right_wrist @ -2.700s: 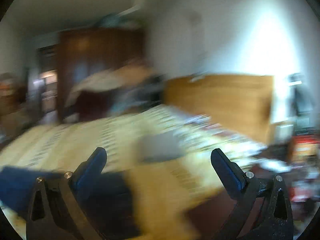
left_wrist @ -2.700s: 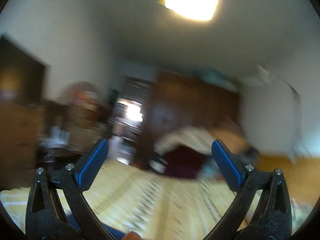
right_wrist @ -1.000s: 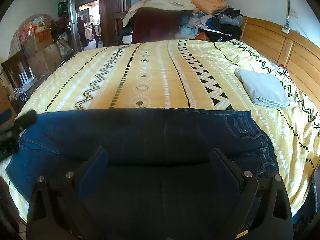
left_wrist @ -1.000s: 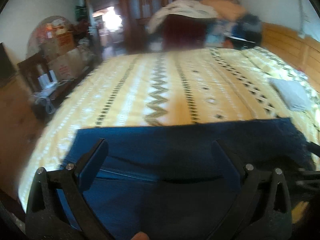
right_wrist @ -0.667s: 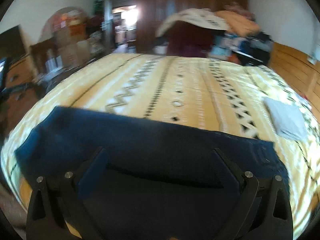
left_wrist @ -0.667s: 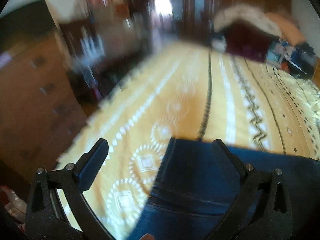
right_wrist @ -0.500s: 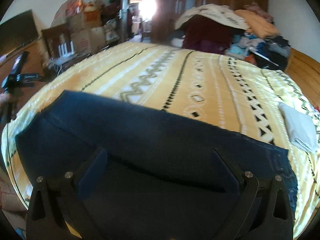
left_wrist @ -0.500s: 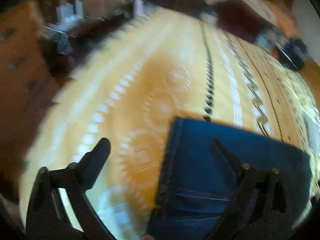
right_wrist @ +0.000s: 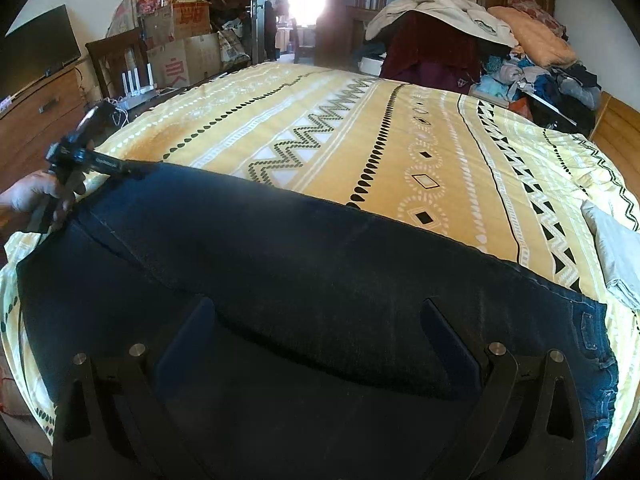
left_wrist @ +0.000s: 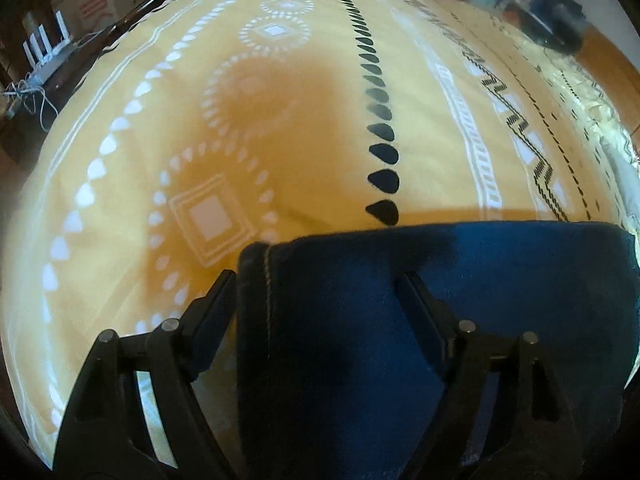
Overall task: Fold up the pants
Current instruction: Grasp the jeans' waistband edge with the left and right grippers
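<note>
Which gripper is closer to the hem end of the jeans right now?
Left. The left gripper straddles the hem corner of the jeans, its jaws closing with the denim between them. The right gripper hovers open over the middle of the jeans, away from the hem.

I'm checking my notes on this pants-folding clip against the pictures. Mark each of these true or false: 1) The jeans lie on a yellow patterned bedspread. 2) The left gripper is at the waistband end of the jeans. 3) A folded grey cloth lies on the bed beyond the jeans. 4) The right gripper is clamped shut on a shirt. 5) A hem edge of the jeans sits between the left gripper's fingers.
1) True: the jeans lie on the bedspread.
2) False: the left gripper is at the leg hem end; the waistband lies at the opposite end.
3) True: the grey cloth.
4) False: the right gripper is open above the jeans; no shirt is held.
5) True: its jaws are closing around it.
</note>
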The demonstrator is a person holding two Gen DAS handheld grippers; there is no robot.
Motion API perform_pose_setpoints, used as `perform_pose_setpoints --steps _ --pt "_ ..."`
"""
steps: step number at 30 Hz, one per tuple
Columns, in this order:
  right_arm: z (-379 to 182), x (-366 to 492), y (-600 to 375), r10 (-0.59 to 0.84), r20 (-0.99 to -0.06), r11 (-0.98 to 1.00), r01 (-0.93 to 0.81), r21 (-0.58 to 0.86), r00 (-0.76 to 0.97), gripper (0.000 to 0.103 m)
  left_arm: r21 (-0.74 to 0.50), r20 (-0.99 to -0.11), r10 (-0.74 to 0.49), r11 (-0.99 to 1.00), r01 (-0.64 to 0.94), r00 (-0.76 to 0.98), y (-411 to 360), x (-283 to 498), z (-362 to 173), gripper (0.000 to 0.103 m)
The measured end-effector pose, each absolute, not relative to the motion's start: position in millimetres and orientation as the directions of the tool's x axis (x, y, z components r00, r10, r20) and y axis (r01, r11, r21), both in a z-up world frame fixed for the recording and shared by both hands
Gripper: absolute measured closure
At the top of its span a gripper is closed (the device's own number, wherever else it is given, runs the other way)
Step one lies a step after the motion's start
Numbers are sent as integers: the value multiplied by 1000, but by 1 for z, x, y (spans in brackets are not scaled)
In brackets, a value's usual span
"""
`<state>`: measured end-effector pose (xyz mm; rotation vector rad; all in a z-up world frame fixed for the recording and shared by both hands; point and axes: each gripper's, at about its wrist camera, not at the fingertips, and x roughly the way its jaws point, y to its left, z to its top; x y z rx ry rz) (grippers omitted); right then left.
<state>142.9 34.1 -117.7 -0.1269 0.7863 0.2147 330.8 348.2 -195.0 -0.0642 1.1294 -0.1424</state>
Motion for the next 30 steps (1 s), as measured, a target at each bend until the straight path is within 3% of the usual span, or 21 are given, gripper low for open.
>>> perform_pose_setpoints --steps 3,4,5,6,12,17,19,22,26,30 --pt "-115 143 26 162 -704 970 -243 -15 691 0 -131 -889 -152 988 78 432 349 329 -193 22" --pt "-114 143 23 168 -702 970 -244 -8 692 2 -139 -880 -158 987 75 447 351 327 -190 38" --pt "-112 143 18 172 -699 970 -242 -2 694 5 -132 -874 -142 990 55 465 356 326 -188 68" --pt "-110 143 11 169 -689 972 -235 -2 704 7 -126 -868 -122 992 24 481 362 325 -186 84" --pt "-101 133 -62 153 -672 984 -172 38 725 15 -154 -850 -146 988 25 505 352 318 -183 85" --pt "-112 129 -214 84 -721 993 -1 115 687 36 -164 -838 -144 986 8 526 358 323 -171 85" --pt "-119 134 -291 -21 -747 995 88 50 665 36 -176 -834 -144 984 -9 533 357 325 -170 85" --pt "-135 157 -374 -71 -799 986 165 36 597 36 -178 -833 -136 984 -27 537 353 327 -174 85" --pt "-164 210 -434 64 -858 982 121 145 510 34 -155 -842 -113 987 -36 527 348 328 -184 85" --pt "-185 249 -451 16 -886 994 86 63 464 32 -156 -839 -105 986 -52 533 348 327 -188 85"
